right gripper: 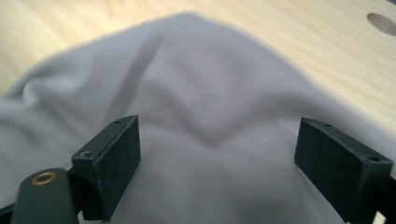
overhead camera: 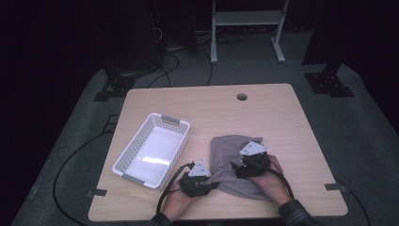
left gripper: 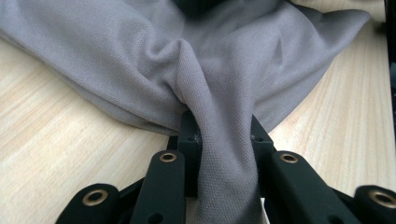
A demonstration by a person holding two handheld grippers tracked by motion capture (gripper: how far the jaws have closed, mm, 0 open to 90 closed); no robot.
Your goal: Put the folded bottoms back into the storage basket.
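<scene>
High view gave us a white slotted basket [overhead camera: 153, 149] left of the grey cloth [overhead camera: 235, 162] on the wooden table [overhead camera: 207, 103]. Our left gripper [overhead camera: 208, 182] pinched a cloth fold tight; our right gripper [overhead camera: 241, 165] gaped wide over it.

Table: my light wooden table [overhead camera: 263, 113], round hole [overhead camera: 242, 97] at 12 o'clock.
Basket: white basket [overhead camera: 176, 123], 9 o'clock side.
Cloth: grey cloth [overhead camera: 225, 150], 5 o'clock.
</scene>
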